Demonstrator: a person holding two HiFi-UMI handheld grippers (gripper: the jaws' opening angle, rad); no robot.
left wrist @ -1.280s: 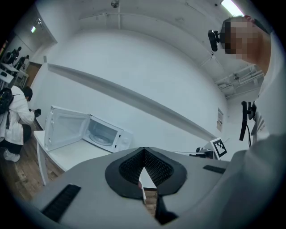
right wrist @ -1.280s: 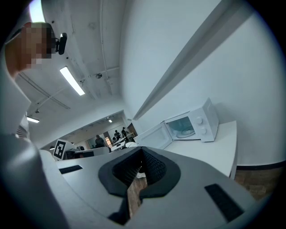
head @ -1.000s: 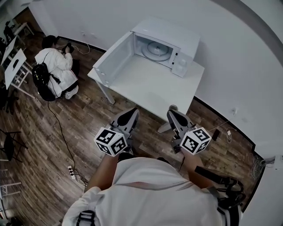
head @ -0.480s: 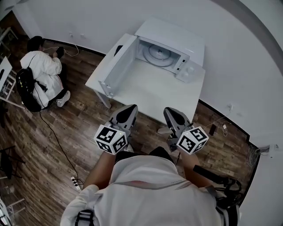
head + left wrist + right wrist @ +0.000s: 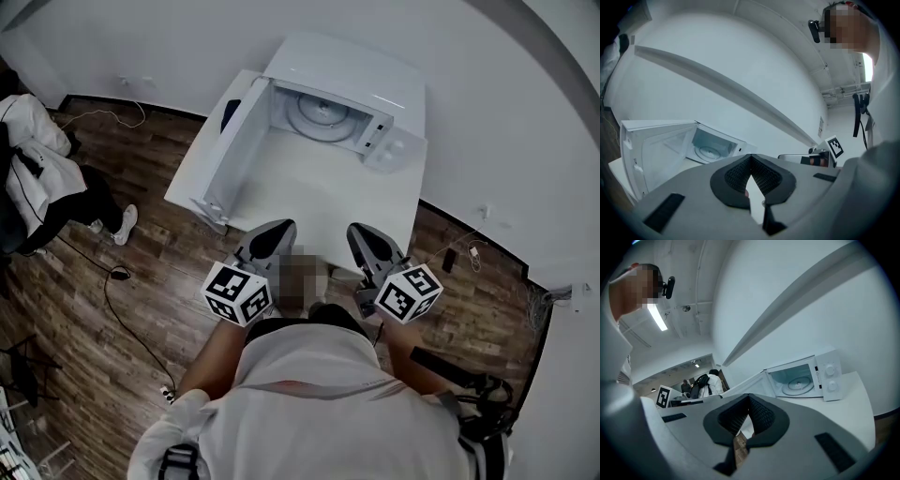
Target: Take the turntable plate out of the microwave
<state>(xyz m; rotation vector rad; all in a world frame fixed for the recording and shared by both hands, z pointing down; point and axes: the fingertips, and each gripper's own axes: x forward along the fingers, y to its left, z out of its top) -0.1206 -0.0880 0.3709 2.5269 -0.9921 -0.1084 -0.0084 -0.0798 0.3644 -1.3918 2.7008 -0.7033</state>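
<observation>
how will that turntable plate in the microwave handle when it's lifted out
The turntable plate looks like a glassy round disc: probably rigid, slippery, breakable. It lies flat inside the open microwave, so its rim may be awkward to pinch.

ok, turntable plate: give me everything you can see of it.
The turntable plate is a round, pale disc with concentric rings and a smaller circle at its centre. It looks like glass, though it is too small to be sure. It lies flat and roughly centred on the floor of the white microwave, still inside the cavity. The microwave door is swung wide open to the left, leaving the plate exposed. Nothing lies on it or holds it.
</observation>
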